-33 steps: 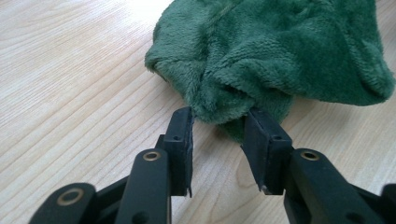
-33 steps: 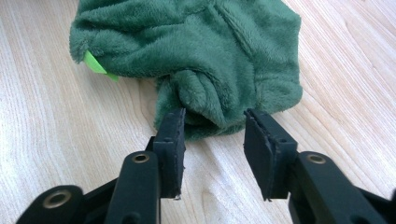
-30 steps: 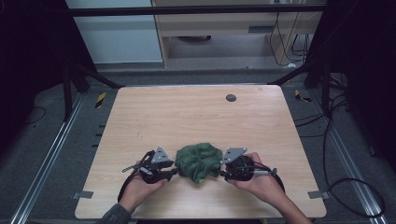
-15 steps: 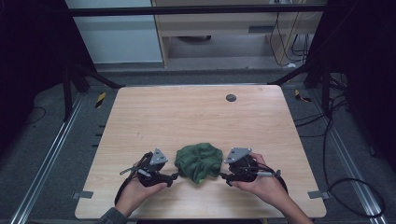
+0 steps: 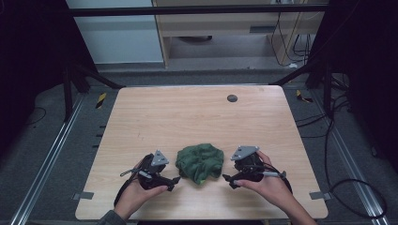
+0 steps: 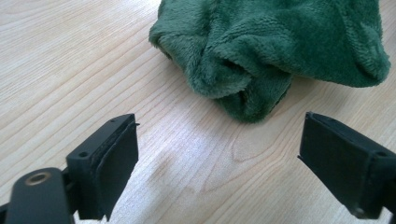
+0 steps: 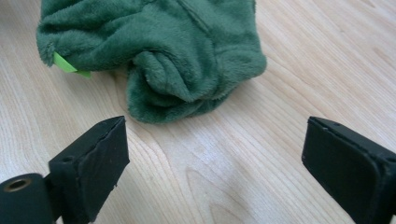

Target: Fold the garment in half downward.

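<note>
1 crumpled green fleece cloth [image 5: 199,162] lies near the table's [image 5: 197,117] front edge, between 2 wide-open grippers, left [image 5: 172,181] and right [image 5: 228,180]. Soft, light and limp, it is best pinched at a protruding fold.

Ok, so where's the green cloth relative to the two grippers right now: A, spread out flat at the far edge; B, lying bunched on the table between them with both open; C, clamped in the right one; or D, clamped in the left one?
B: the green cloth lies crumpled on the table between the left gripper and the right gripper, and both gripper views show the jaws wide apart, short of the fabric.
</note>
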`<state>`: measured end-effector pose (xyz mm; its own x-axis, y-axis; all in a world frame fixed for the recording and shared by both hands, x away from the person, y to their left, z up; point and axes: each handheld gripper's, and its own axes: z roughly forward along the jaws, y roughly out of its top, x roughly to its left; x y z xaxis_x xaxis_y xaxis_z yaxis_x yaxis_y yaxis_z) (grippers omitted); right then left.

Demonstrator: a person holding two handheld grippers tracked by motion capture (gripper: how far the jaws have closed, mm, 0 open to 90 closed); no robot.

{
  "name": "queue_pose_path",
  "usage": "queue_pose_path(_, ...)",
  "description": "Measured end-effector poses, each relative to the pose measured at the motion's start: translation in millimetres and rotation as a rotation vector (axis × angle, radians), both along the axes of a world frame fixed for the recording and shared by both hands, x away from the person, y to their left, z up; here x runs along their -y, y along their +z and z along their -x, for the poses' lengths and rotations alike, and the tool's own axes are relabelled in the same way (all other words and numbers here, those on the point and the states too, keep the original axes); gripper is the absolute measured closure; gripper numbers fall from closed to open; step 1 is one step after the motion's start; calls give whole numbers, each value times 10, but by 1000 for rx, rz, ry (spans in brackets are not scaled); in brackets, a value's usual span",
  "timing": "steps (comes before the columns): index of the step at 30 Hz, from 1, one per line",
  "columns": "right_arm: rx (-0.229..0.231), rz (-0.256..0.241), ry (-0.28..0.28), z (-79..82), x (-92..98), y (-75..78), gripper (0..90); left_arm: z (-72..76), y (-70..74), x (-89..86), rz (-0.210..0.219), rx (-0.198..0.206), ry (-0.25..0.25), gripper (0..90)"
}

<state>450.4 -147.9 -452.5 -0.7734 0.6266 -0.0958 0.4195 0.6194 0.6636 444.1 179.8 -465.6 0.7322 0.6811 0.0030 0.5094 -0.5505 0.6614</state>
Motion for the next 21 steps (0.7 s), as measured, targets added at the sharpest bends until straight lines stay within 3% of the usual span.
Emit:
queue_pose_path(7,11,-5,-15,-6,110,-7,57,-7,14,-74,11,-13,-1,69)
queue_pose_path(21,13,-56,-124,-63,456,-22,48,-43,30,-379,21,-13,6,60)
